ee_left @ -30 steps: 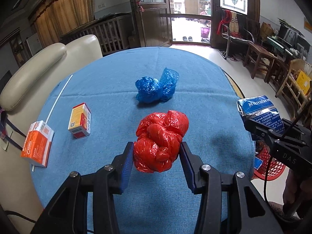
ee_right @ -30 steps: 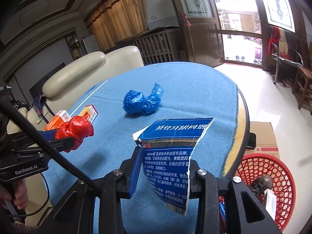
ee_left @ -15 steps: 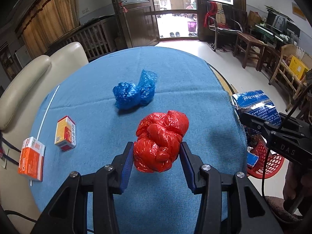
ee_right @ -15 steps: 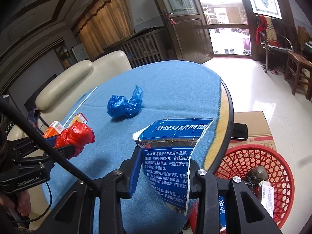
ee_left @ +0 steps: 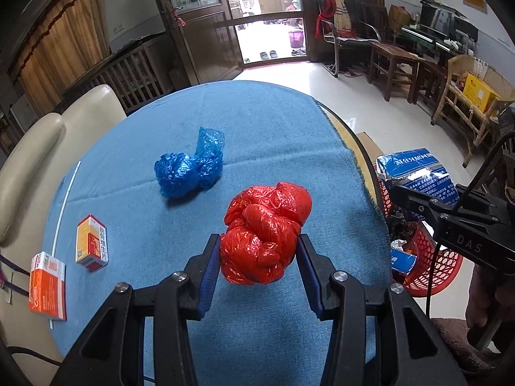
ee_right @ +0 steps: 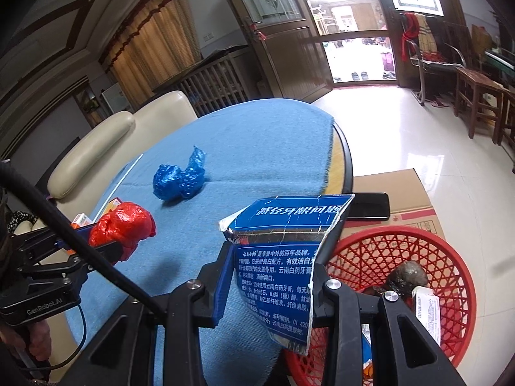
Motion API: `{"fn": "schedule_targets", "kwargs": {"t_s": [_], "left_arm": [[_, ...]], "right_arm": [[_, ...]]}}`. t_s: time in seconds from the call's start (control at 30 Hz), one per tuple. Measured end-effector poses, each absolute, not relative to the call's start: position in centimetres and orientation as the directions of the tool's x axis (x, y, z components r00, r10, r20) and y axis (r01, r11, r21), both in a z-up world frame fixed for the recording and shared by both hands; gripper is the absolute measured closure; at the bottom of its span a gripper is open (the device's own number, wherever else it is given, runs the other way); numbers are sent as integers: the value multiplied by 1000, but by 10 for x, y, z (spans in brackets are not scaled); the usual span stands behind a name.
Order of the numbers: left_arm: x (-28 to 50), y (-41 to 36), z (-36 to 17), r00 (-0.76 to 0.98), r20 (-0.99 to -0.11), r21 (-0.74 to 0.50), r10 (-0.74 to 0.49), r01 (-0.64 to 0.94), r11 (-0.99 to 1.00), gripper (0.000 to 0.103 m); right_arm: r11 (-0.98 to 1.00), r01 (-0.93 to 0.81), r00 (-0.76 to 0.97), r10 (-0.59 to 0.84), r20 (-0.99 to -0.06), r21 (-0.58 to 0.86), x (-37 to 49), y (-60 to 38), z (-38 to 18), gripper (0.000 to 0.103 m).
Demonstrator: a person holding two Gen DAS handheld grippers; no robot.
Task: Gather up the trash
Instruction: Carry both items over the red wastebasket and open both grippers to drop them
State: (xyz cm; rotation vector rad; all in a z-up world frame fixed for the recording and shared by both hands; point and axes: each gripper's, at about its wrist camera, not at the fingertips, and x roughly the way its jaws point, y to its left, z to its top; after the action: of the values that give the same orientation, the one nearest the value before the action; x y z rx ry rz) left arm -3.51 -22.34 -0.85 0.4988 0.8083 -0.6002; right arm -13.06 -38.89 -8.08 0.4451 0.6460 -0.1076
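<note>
Left tongs (ee_left: 259, 251): clamped on crumpled red plastic bag (ee_left: 265, 231), above blue-clothed tabletop (ee_left: 273, 135).
Right tongs (ee_right: 273, 273): clamped on torn blue toothpaste carton (ee_right: 283, 257), beside red mesh basket (ee_right: 450, 263).

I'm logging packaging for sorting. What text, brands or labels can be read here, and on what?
"减轻牙龈问题": blue toothpaste box in the right gripper.
"云南白药": same box; remaining fine print too small.
"DAS": right gripper's body.
"GenRobot.AI": left gripper body.
"抗骨增生片": small yellow-red box.
Orange box: unreadable.
</note>
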Motion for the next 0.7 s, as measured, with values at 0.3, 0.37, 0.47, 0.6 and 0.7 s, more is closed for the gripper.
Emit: {"fn": "schedule_targets", "kwargs": {"t_s": [0.3, 0.37, 0.47, 0.6, 0.7], "left_arm": [[-41, -242, -11, 522, -793, 186, -314, 698, 692, 55], [-44, -247, -11, 519, -793, 189, -319, 707, 681, 55], [-48, -255, -12, 512, -794, 190, -328, 721, 666, 55], [-52, -265, -13, 505, -795, 195, -337, 739, 645, 55], [-55, -273, -14, 501, -795, 200, -342, 749, 632, 55]], "right_arm": [[885, 268, 796, 19, -605, 381, -141, -403, -85, 64], [879, 280, 795, 13, -606, 386, -144, -407, -87, 64], [870, 300, 791, 4, -612, 393, -148, -413, -89, 64], [854, 328, 787, -11, -617, 403, -157, -423, -93, 64], [843, 350, 783, -24, -621, 408, -163, -432, -95, 64]]}}
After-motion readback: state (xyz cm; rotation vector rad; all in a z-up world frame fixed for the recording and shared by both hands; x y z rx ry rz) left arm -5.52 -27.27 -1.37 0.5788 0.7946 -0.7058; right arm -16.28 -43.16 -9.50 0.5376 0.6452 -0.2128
